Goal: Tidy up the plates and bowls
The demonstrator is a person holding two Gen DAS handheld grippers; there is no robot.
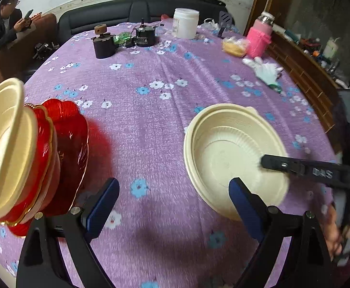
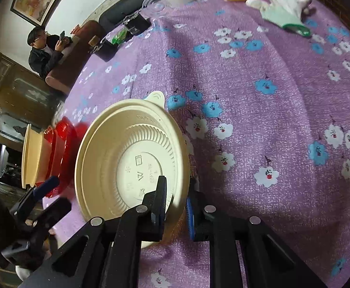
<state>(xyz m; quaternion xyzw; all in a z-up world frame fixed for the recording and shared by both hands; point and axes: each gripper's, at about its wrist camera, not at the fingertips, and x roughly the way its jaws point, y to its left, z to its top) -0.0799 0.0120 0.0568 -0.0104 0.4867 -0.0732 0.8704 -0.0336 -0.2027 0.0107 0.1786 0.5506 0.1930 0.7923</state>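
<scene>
A cream plastic bowl (image 1: pixel 232 153) (image 2: pixel 131 158) is held at its rim by my right gripper (image 2: pixel 176 196), one finger inside and one outside, just above the purple flowered cloth (image 1: pixel 150 110). That gripper also shows from the right in the left wrist view (image 1: pixel 271 162). At the left stands a stack of red plates (image 1: pixel 64 144) (image 2: pixel 62 144) with cream bowls (image 1: pixel 4 144) (image 2: pixel 32 153) on top. My left gripper (image 1: pixel 172 196) is open and empty above the cloth between the stack and the held bowl.
At the table's far side stand a dark pot (image 1: pixel 104 43), a black device (image 1: pixel 146 34), a white tub (image 1: pixel 185 22), a pink bottle (image 1: pixel 260 36), a yellow bag (image 1: pixel 235 45) and a glove (image 1: pixel 268 72). A person (image 1: pixel 4 24) sits beyond, left.
</scene>
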